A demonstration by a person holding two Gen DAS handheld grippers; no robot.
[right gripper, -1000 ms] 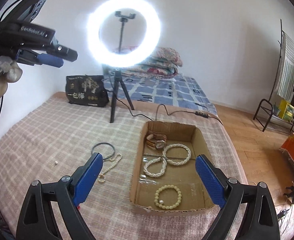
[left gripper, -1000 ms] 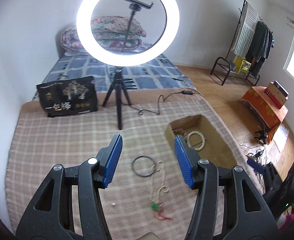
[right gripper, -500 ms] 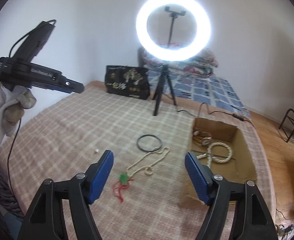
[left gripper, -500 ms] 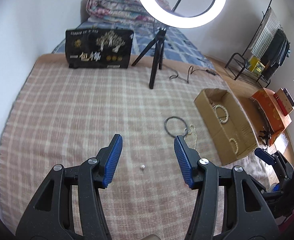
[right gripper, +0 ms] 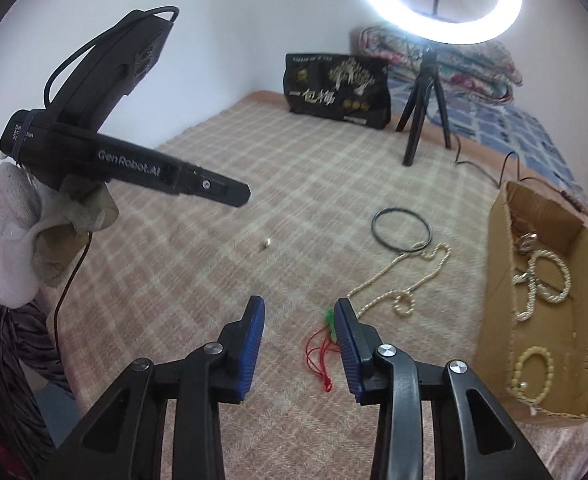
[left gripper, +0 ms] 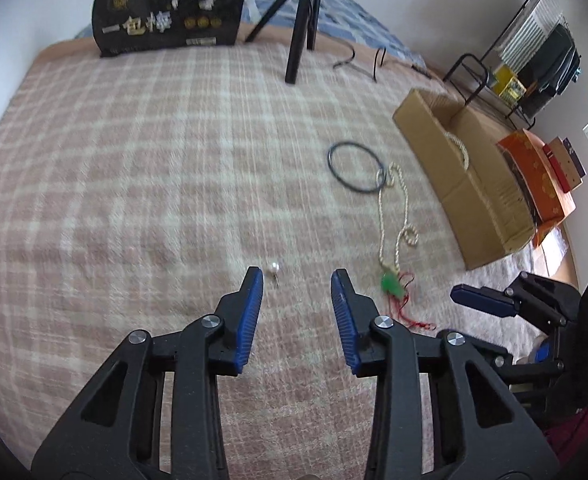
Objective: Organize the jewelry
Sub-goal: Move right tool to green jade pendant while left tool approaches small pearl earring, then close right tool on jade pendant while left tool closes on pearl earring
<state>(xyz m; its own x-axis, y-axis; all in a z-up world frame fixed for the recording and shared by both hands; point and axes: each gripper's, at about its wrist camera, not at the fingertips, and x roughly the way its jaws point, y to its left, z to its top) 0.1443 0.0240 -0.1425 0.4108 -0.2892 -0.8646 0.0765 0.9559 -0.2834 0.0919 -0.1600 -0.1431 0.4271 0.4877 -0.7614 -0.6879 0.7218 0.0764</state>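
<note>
The loose pearl earring [left gripper: 274,268] sits on the plaid blanket [left gripper: 134,180], now just ahead of the left gripper [left gripper: 296,276], which dropped way lower than a second ago; its jaws have just been closing, nothing between them yet. Right gripper [right gripper: 299,307] swung over from the cardboard box [right gripper: 498,280] to the pearl necklace [right gripper: 398,280], jaws also just narrowing, gripping nothing, green charm [right gripper: 329,318] by its right fingertip.

left gripper [left gripper: 296,280] lowered, narrowed near pearl [left gripper: 273,267] | right gripper [right gripper: 299,312] narrowed, empty
</note>
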